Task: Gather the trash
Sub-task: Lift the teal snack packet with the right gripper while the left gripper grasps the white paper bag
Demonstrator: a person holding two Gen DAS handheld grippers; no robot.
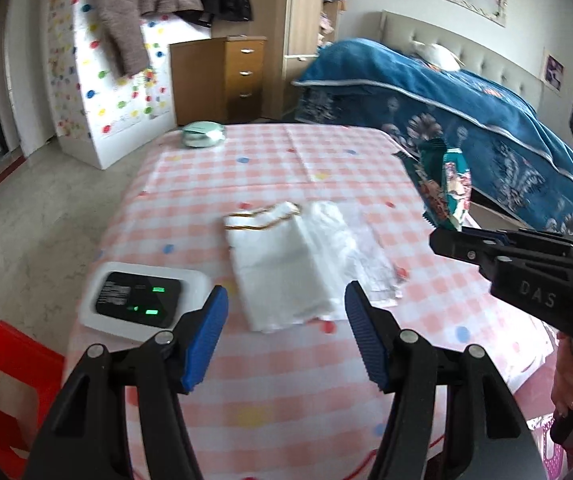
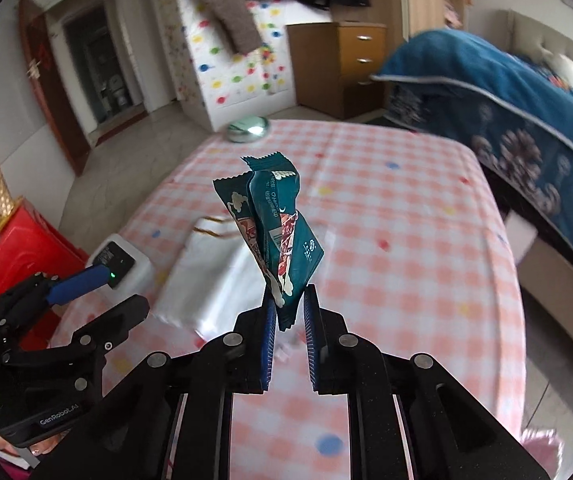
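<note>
Pink-and-white checked cloth covers the table [image 1: 286, 380] under us, dotted with coloured spots, and there is plenty around: a white device with a dark screen and green lights [image 1: 142, 300] near the left edge, a round pale-green tin [image 1: 202, 134] at the far end, a red plastic stool [image 1: 2, 392] down by the left side, a wooden drawer unit [image 1: 222, 80] beyond, and a bed under a blue blanket [image 1: 466, 120] along the right. Lying flat mid-table is a folded white plastic bag [image 1: 286, 264] with gold-coloured handles, a thin clear sheet just beside it. Our left gripper [image 1: 286, 340] hovers with its blue pads well apart, the near edge of that bag showing in the gap between them, nothing pinched. Our right gripper [image 2: 289, 320] has its pads drawn in narrow on the bottom edge of the teal snack wrappers [image 2: 274, 232], which stand up crumpled from the jaws, clear of the cloth. From the left wrist view we see those same wrappers held aloft at the right, above the table's edge and to the right of the bag.
</note>
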